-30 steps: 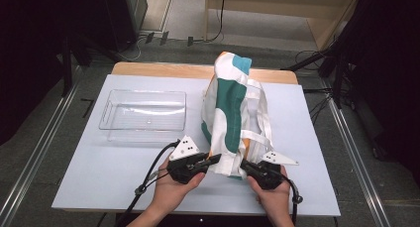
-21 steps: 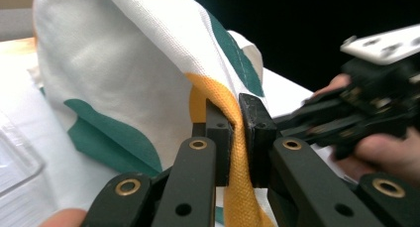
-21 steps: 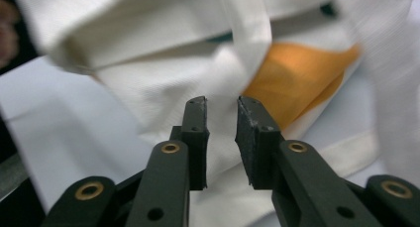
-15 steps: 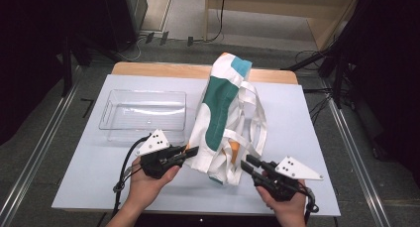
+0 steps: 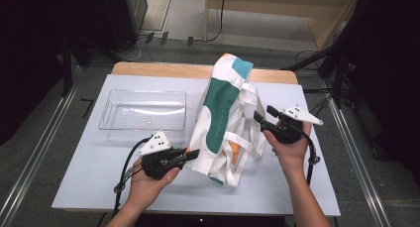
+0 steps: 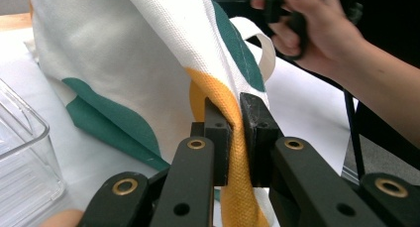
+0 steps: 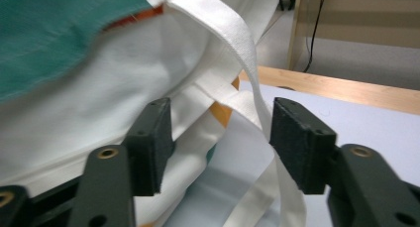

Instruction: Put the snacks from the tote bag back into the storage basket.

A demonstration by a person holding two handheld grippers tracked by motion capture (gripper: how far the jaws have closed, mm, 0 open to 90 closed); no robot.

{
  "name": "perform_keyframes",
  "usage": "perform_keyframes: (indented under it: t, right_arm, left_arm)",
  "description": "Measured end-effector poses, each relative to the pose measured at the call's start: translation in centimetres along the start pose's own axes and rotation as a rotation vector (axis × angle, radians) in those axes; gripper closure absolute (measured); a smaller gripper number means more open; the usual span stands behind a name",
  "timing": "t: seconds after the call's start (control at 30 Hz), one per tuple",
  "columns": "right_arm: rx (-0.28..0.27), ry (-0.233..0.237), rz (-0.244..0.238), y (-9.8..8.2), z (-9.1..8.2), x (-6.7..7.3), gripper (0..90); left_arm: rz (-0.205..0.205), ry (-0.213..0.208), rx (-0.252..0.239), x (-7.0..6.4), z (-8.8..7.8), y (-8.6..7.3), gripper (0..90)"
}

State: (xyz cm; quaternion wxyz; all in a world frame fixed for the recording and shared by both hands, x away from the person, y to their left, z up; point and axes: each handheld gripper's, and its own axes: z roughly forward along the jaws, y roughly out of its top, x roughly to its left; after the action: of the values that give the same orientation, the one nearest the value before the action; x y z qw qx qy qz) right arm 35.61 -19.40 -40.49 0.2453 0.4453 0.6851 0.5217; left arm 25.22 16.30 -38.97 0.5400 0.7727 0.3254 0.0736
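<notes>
A white tote bag (image 5: 220, 113) with teal and orange patches lies lengthwise on the table, its white straps (image 5: 247, 138) loose on the right side. My left gripper (image 5: 195, 152) is at the bag's near left corner. In the left gripper view it (image 6: 236, 123) is shut on an orange fold of the cloth (image 6: 124, 53). My right gripper (image 5: 257, 115) hovers at the bag's right side. Its jaws have just been opening, and in the right gripper view they (image 7: 220, 133) stand apart with a white strap (image 7: 237, 43) passing loosely between them.
A clear plastic tray (image 5: 143, 113) sits left of the bag, close to the left gripper's side (image 6: 20, 152). The white table top (image 5: 297, 187) has a wooden strip (image 5: 163, 69) along its far edge. Dark floor and metal rails flank the table.
My right gripper has let go of the bag's near edge, opened, and moved up and away to the bag's right side. The left gripper has shifted slightly left with the cloth; the bag lies flatter.
</notes>
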Motion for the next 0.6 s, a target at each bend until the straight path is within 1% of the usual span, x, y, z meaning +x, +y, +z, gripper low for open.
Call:
perform_keyframes:
  t: [0.03,0.07,0.1,0.13,0.17,0.2,0.23,0.3,0.33,0.37,0.43,0.5,0.57,0.6]
  right_arm:
    - [0.042,-0.049,-0.051,0.2,1.7,-0.1,33.9]
    - [0.063,-0.066,-0.070,0.3,2.4,-0.2,32.0]
    - [0.080,-0.075,-0.078,0.3,3.0,-0.3,33.6]
    - [0.109,-0.079,-0.083,0.3,3.7,-0.4,33.6]
    - [0.148,-0.084,-0.104,0.2,4.6,-0.5,32.3]
    - [0.148,-0.084,-0.104,0.2,4.6,-0.5,32.3]
    - [0.194,-0.129,-0.118,-0.1,5.8,-0.8,34.0]
    - [0.197,-0.158,-0.110,-0.3,6.5,-1.0,38.6]
    - [0.189,-0.167,-0.101,-0.4,6.6,-1.0,45.3]
    - [0.176,-0.169,-0.087,-0.4,6.7,-1.0,57.6]
    - [0.164,-0.158,-0.045,-0.6,6.6,-1.3,77.1]
    - [0.138,-0.128,0.003,-1.0,6.1,-1.5,87.7]
    - [0.110,-0.136,0.020,-1.3,5.3,-1.5,88.7]
    - [0.110,-0.136,0.020,-1.3,5.3,-1.5,88.7]
  left_arm:
    - [-0.002,0.003,0.000,0.0,0.0,0.0,83.5]
    - [-0.002,0.003,0.001,0.1,0.0,0.0,83.5]
    - [-0.002,0.005,0.001,0.1,0.0,0.0,83.4]
    - [-0.006,0.006,-0.002,0.1,-0.1,0.0,83.3]
    - [-0.005,0.007,-0.002,0.1,-0.1,0.0,83.2]
    - [-0.005,0.007,-0.002,0.1,-0.1,0.0,83.2]
    - [-0.002,0.007,0.000,0.1,-0.1,0.0,83.1]
    - [-0.002,0.008,0.004,0.1,0.0,0.0,83.1]
    - [-0.004,0.010,0.002,0.1,0.0,0.0,83.2]
    - [-0.008,0.010,0.001,0.1,0.0,0.0,83.3]
    - [-0.008,0.015,0.006,0.1,0.0,-0.1,83.6]
    - [-0.011,0.021,0.010,0.2,0.0,0.0,83.8]
    - [-0.011,0.030,0.005,0.2,-0.1,0.0,84.0]
    - [-0.011,0.030,0.005,0.2,-0.1,0.0,84.2]
